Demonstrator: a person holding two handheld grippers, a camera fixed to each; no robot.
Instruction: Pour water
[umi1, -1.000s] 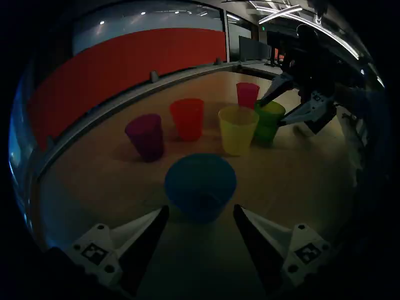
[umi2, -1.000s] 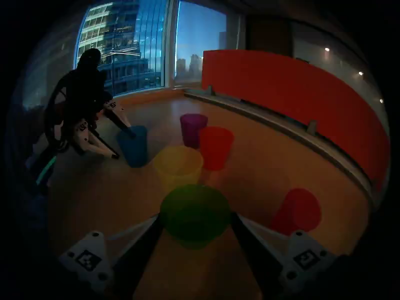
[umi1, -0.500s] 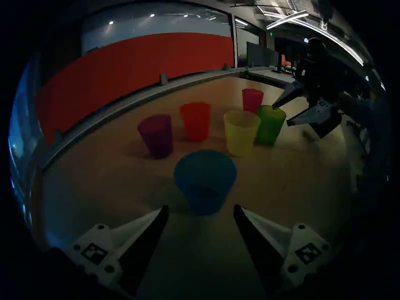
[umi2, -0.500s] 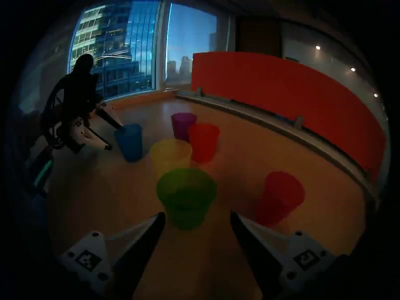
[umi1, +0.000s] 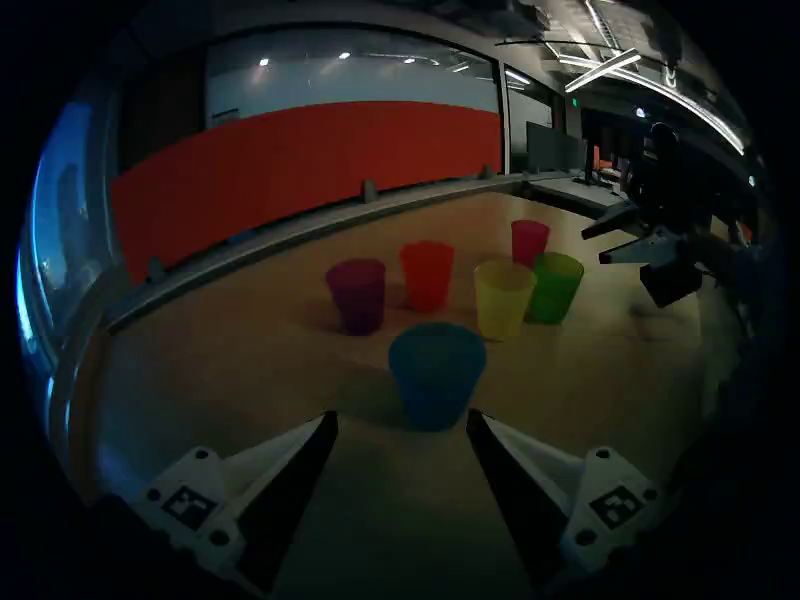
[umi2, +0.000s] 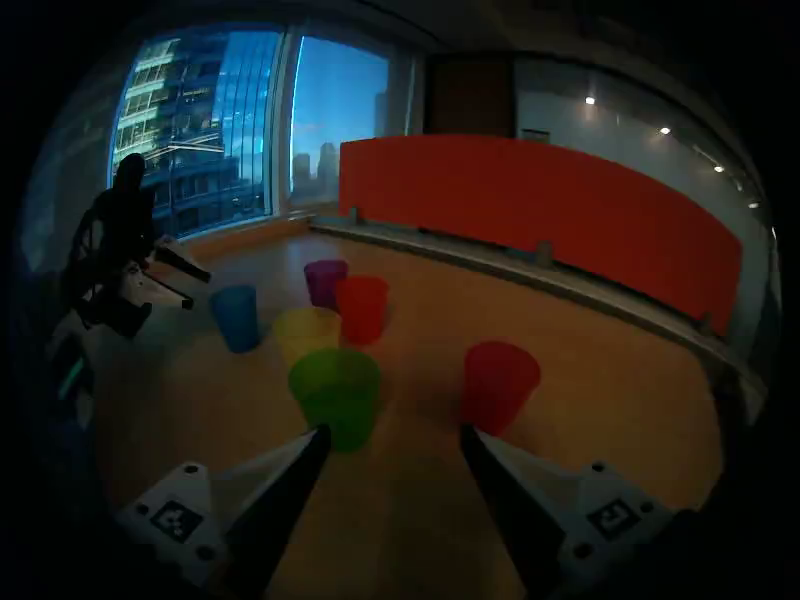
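Several plastic cups stand upright on a wooden table (umi1: 230, 370). In the left gripper view the blue cup (umi1: 437, 375) stands just beyond the tips of my open left gripper (umi1: 400, 432), not between them. Behind it are purple (umi1: 358, 295), orange (umi1: 427, 275), yellow (umi1: 502, 298), green (umi1: 555, 287) and pink (umi1: 529, 242) cups. My right gripper (umi1: 625, 240) hangs open at the far right. In the right gripper view the green cup (umi2: 336, 395) stands ahead of my open right gripper (umi2: 393, 440), the pink cup (umi2: 498, 385) to its right, and the left gripper (umi2: 182, 283) is beside the blue cup (umi2: 236, 317).
A long red partition (umi1: 300, 150) with a low rail runs along the table's far edge. Tall windows (umi2: 200, 150) stand behind the left gripper. The room is dim. Bare tabletop (umi2: 600, 380) stretches right of the pink cup.
Both grippers have drawn back from the cups. The blue cup and the green cup, which sat between the fingertips, now stand farther off and look smaller.
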